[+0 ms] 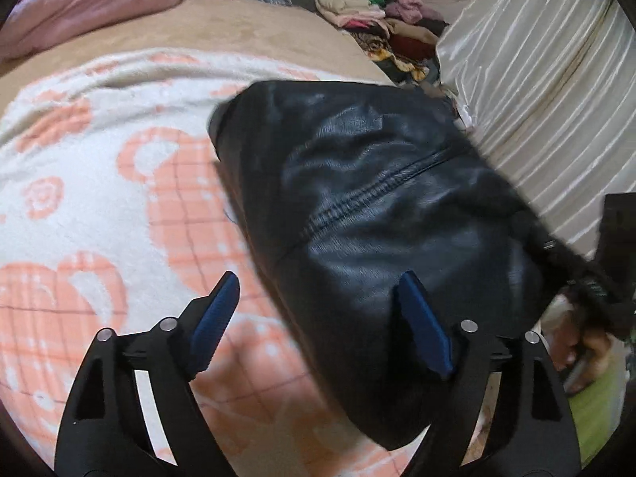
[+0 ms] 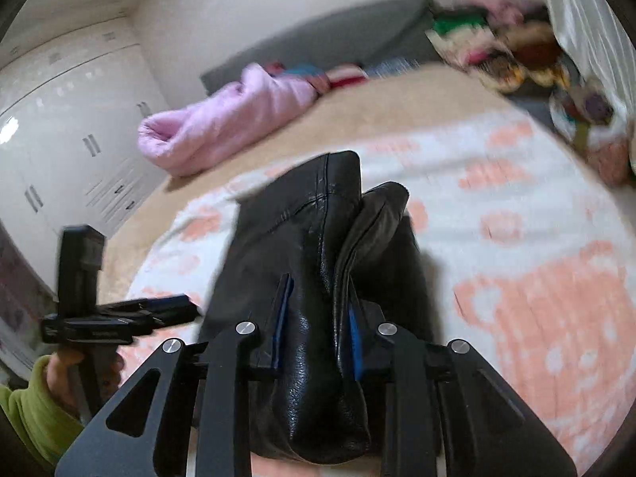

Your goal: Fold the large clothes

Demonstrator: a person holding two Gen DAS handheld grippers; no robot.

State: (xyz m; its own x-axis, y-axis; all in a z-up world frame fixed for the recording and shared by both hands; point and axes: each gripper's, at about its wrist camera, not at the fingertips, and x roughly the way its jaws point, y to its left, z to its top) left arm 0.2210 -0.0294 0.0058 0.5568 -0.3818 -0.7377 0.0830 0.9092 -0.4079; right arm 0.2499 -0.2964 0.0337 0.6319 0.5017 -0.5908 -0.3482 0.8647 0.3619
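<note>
Left gripper (image 1: pixel 318 318): fingers spread wide, holding nothing.
Right gripper (image 2: pixel 318 318): fingers pinched a thick fold of the black jacket (image 1: pixel 377 198).
Blanket (image 1: pixel 99 159): lay beneath the jacket.

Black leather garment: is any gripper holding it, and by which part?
The right gripper pinches a bunched fold of the black leather garment between its fingers. The left gripper is open, holding nothing.

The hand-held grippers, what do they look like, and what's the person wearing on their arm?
Each hand-held gripper, left and right, has a black frame with triangular cut-outs, silver round pivot pins and flat blue finger pads. No cables show. In the right wrist view, the person's hand comes out of a lime-green fleecy sleeve.
</note>
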